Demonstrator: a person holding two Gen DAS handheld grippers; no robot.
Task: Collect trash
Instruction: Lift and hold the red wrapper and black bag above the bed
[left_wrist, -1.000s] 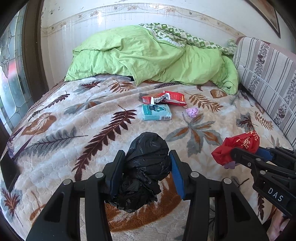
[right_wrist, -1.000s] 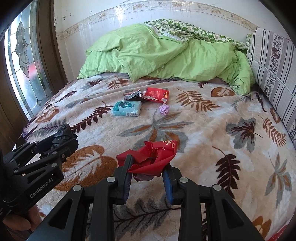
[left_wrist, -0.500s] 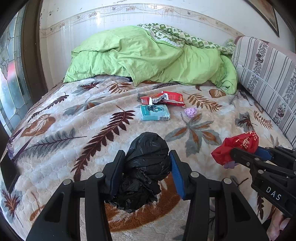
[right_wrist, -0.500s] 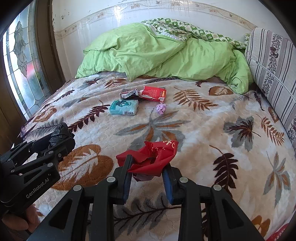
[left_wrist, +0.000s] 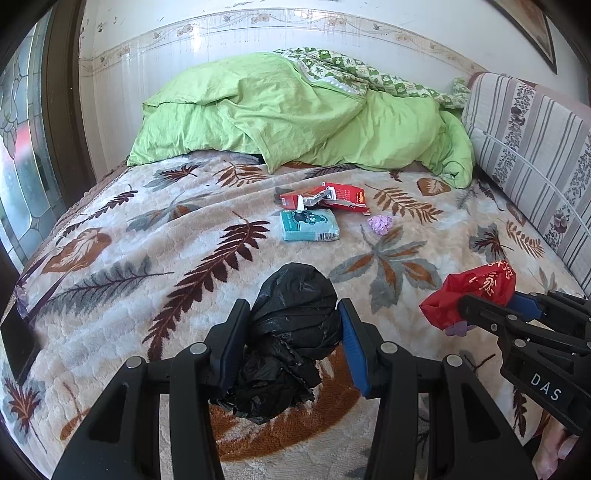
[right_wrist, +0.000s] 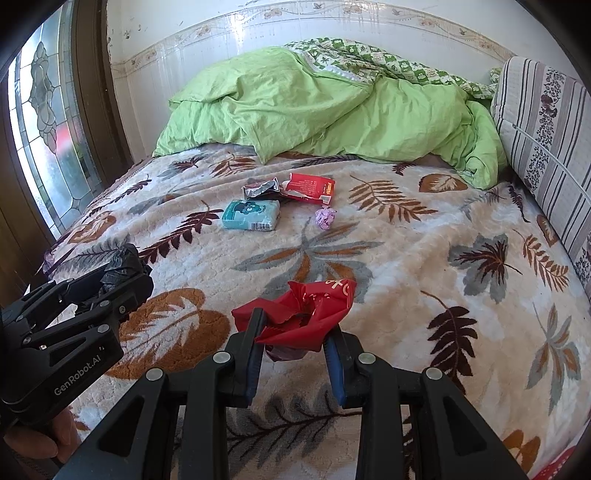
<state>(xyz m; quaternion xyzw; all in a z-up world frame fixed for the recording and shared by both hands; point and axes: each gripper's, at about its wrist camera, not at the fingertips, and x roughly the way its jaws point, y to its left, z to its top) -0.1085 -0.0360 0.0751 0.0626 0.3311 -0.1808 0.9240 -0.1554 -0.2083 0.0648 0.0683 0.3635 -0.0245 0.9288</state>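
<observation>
My left gripper (left_wrist: 293, 321) is shut on a crumpled black plastic bag (left_wrist: 291, 332), held above the leaf-patterned blanket (left_wrist: 147, 258). My right gripper (right_wrist: 295, 328) is shut on a crumpled red plastic bag (right_wrist: 303, 314); a bit of purple shows under it. Each gripper also appears in the other's view: the right one (left_wrist: 480, 302) at the right, the left one (right_wrist: 122, 273) at the left. Farther up the bed lie a torn red box (left_wrist: 340, 197), a silver wrapper (right_wrist: 260, 189), a teal tissue pack (left_wrist: 309, 225) and a small purple wad (left_wrist: 380, 224).
A green duvet (left_wrist: 295, 118) is heaped at the head of the bed against the white wall. A striped cushion (left_wrist: 535, 147) lines the right side. A stained-glass window (right_wrist: 44, 129) is on the left. A dark phone (left_wrist: 18, 339) lies at the blanket's left edge.
</observation>
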